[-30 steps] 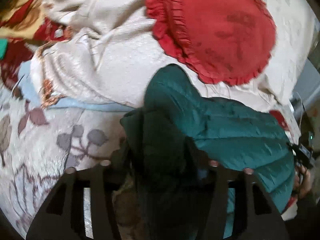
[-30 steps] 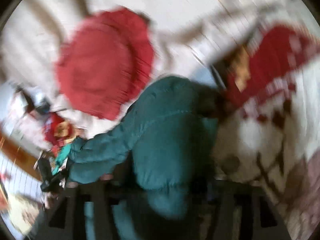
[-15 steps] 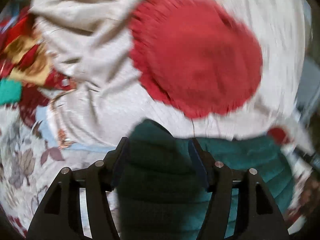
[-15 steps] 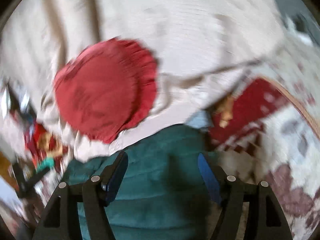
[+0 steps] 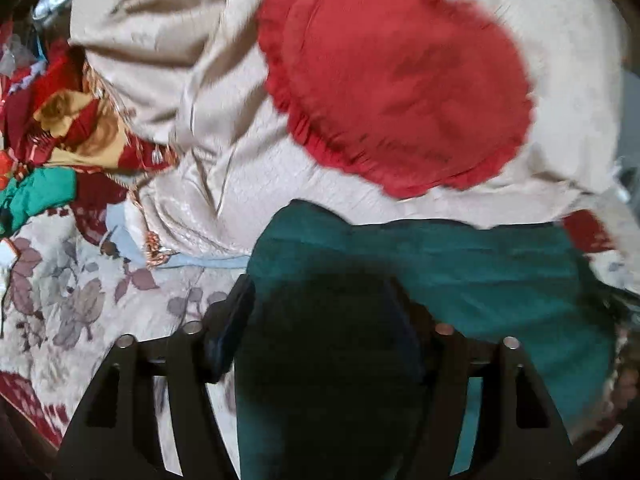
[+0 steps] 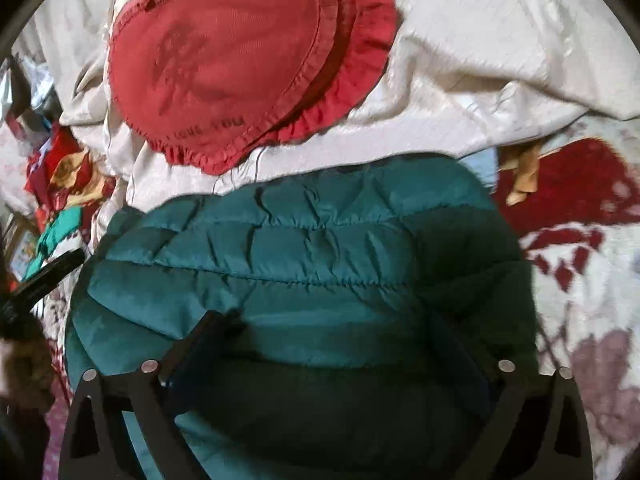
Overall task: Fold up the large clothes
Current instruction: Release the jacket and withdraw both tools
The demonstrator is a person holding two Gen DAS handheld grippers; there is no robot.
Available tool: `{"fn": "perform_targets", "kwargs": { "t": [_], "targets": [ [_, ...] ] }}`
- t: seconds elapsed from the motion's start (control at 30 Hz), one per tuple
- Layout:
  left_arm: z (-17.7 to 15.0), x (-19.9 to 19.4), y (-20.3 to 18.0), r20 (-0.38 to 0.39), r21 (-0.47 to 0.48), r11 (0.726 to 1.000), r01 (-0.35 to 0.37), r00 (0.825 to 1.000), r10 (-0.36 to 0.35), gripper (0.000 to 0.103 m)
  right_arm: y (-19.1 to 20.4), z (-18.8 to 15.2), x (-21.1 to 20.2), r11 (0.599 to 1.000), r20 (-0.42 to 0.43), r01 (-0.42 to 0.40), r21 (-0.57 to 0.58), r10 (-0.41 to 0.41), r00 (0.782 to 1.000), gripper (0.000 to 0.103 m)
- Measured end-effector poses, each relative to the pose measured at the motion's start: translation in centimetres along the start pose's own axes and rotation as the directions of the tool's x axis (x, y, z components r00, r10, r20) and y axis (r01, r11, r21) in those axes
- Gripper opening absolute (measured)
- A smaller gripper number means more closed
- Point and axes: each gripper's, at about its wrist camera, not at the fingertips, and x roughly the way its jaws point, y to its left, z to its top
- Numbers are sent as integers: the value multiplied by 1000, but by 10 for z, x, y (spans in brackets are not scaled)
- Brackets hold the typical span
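Teal quilted jacket (image 6: 312, 280) lies bunched on a floral bedspread (image 5: 80, 304), at 6 o'clock from a red frilled cushion (image 6: 240, 60) that rests on a cream quilt (image 6: 480, 60).

Left gripper (image 5: 324, 320): jaws opening, a dark fold of the jacket between them; whether the pads still touch cloth cannot be told.

Right gripper (image 6: 332, 356): jaws opening wide, jacket bulk between them; the pads look clear of the fabric.

Red-and-gold cloth (image 5: 72, 120) and a green scrap (image 5: 36, 196) lie at 9 o'clock in the left view.
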Motion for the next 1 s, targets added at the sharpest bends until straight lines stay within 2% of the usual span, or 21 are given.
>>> {"fn": "perform_targets", "kwargs": {
  "t": [0.03,0.1,0.17,0.2,0.27,0.33,0.4,0.47,0.57,0.63,0.77,1.0],
  "targets": [
    [-6,-21,-5,31,10,1000,8,999,-8,81,6,-2,-14,1000,38,26,1,-26,999,100],
    [-21,-59,-17,97,42,999,7,995,-12,86,23,-17,-67,997,186,77,8,-77,980,100],
    [-38,-93,-29,133,72,997,23,991,-32,93,34,-41,-109,998,280,54,39,-63,958,101],
    [-44,-106,-34,139,83,996,36,989,-47,97,37,-52,-124,998,294,24,49,-37,955,103],
    [-61,-130,-42,144,94,994,48,988,-61,102,44,-73,-143,998,264,-33,48,19,964,103],
    [-74,-149,-46,149,90,996,23,988,-36,102,51,-98,-162,997,234,-68,28,60,970,103],
    [-84,-164,-49,146,80,997,-23,989,11,102,59,-118,-178,999,226,-34,3,33,974,103],
    [-91,-176,-48,130,50,998,-47,991,40,102,70,-136,-194,998,230,56,-33,-47,972,103],
    [-102,-187,-39,61,-16,1000,13,998,-12,102,82,-160,-219,986,243,157,-64,-137,960,103],
    [-108,-199,-40,39,-18,998,60,997,-60,102,86,-170,-234,983,251,172,-65,-151,956,103],
    [-117,-224,-51,41,4,1000,4,999,-5,102,94,-183,-260,983,274,164,-79,-136,952,103],
    [-123,-242,-56,68,4,1000,7,998,-8,102,102,-193,-273,978,292,183,-102,-146,945,103]
  ]
}}
